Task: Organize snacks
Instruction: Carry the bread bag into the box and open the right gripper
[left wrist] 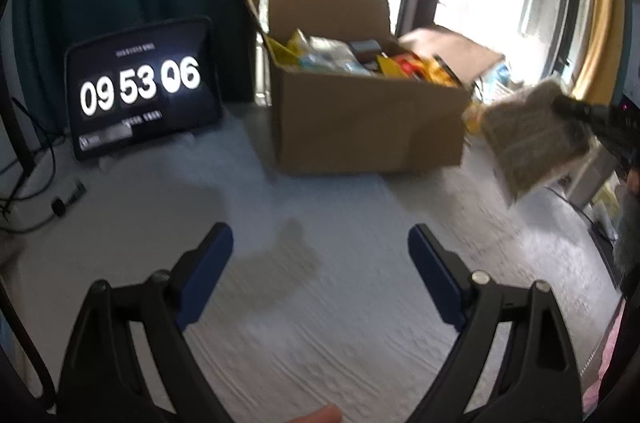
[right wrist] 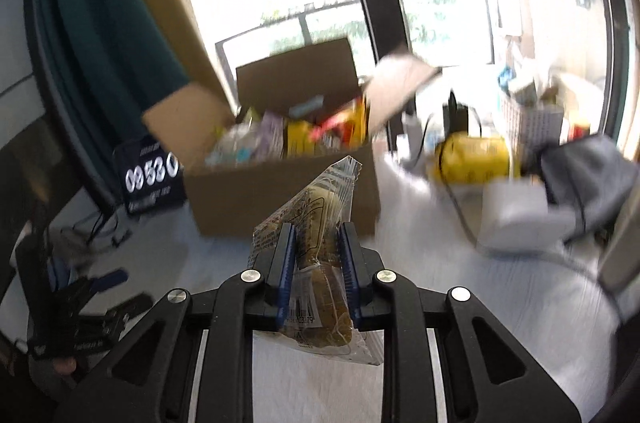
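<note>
An open cardboard box full of mixed snack packets stands on the white table; it also shows in the right wrist view. My right gripper is shut on a clear-wrapped brown snack packet and holds it above the table in front of the box. The same packet shows at the right of the left wrist view, right of the box. My left gripper is open and empty above the table, in front of the box.
A tablet showing a clock leans left of the box, with cables beside it. Right of the box lie a yellow object, a white basket and a dark pouch. Windows stand behind.
</note>
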Action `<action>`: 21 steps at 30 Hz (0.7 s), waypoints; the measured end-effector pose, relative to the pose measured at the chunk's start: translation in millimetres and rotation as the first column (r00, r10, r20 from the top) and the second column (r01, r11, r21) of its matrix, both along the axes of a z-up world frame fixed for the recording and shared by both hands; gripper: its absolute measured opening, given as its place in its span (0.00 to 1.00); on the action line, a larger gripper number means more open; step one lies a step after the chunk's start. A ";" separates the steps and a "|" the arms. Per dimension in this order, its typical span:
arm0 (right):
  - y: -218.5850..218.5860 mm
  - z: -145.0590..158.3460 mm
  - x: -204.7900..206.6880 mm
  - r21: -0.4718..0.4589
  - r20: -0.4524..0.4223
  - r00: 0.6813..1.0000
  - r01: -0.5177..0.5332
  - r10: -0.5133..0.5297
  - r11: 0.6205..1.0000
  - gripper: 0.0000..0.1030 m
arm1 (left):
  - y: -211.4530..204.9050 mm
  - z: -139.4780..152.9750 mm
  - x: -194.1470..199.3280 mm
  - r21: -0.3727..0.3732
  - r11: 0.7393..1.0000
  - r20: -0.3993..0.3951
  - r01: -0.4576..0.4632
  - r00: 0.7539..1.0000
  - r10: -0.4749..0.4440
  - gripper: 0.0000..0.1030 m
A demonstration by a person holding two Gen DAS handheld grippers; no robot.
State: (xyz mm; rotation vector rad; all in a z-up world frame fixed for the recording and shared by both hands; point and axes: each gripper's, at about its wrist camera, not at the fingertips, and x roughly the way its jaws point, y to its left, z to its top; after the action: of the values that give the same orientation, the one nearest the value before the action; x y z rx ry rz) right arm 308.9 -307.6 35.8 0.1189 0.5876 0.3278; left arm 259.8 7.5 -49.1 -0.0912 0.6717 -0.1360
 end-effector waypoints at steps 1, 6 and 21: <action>0.9 5.6 7.6 -0.001 0.014 1.000 0.004 -0.004 1.000 0.23 | 4.9 3.6 4.4 0.001 1.000 0.012 -0.009 1.000 0.009 0.88; 11.0 33.5 45.8 -0.016 0.089 0.996 0.017 -0.015 1.000 0.23 | 29.0 20.3 25.3 0.002 0.999 0.068 -0.051 0.996 0.050 0.88; 54.7 36.3 142.8 0.005 0.113 0.994 -0.015 0.014 1.000 0.23 | 73.5 36.2 71.0 0.016 0.989 0.125 -0.149 0.981 0.146 0.88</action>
State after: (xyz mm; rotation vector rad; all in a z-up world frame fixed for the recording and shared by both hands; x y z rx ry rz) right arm 451.7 -252.9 72.1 0.1010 0.4758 0.3480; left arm 330.8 81.0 -12.9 -0.1073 0.5405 0.0095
